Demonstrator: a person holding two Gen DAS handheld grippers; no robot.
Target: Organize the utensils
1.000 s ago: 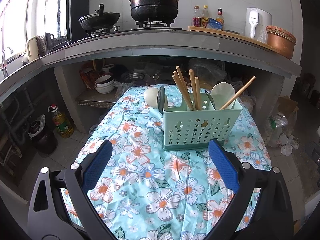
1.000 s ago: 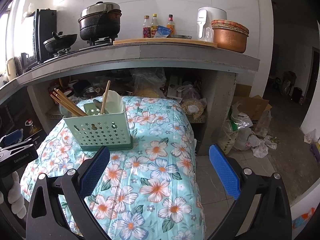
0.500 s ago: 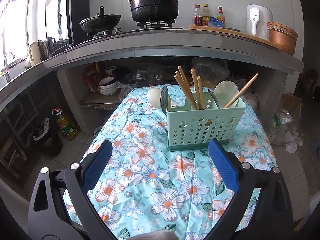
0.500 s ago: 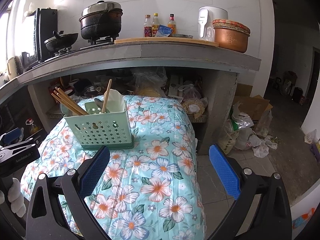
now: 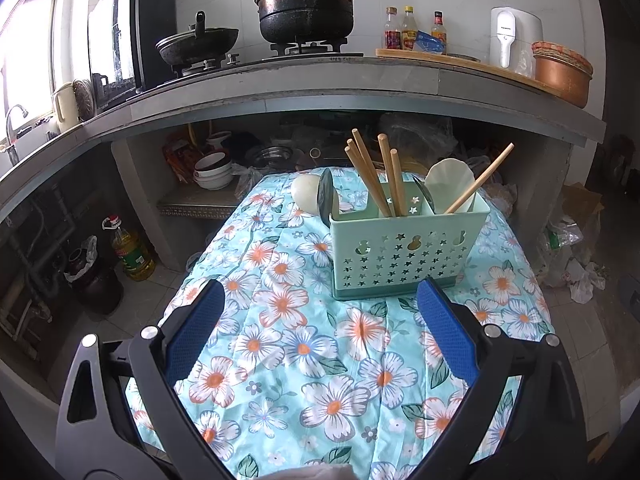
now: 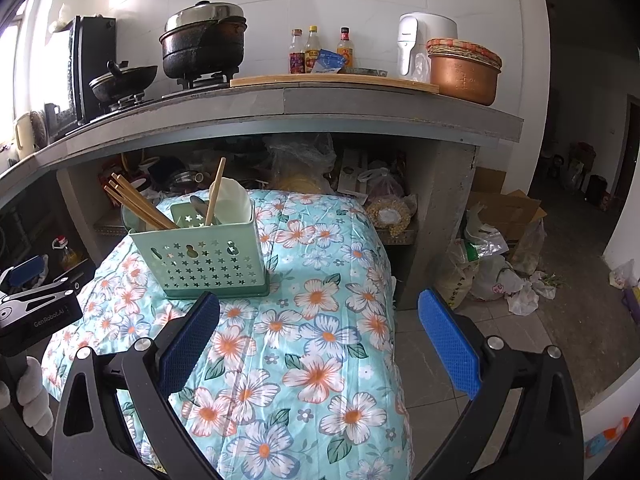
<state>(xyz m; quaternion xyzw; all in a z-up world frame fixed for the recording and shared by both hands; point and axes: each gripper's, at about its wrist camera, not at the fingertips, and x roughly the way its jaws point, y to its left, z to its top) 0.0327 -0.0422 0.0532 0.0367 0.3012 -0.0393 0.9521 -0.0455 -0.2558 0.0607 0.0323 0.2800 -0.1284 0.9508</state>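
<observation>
A mint-green perforated utensil caddy (image 5: 404, 248) stands on the floral tablecloth (image 5: 288, 344); it also shows in the right wrist view (image 6: 200, 258). It holds several wooden chopsticks (image 5: 372, 178), one more chopstick leaning right (image 5: 480, 178), a white spoon (image 5: 448, 184) and a dark spoon (image 5: 422, 194). A white spoon (image 5: 304, 198) and a dark one (image 5: 326, 198) stick out at its left end. My left gripper (image 5: 320, 312) is open and empty, short of the caddy. My right gripper (image 6: 320, 320) is open and empty, to the caddy's right.
A concrete kitchen counter (image 5: 320, 92) overhangs the table's far end, with pots (image 5: 308, 4), bottles (image 5: 408, 32) and a copper bowl (image 5: 562, 76). Bowls (image 5: 212, 170) sit on a shelf beneath. An oil bottle (image 5: 130, 248) and bags (image 6: 492, 264) are on the floor.
Both grippers have drawn back and risen slightly from the caddy, which looks smaller now. Both stay open and empty. Nothing on the table has moved.
</observation>
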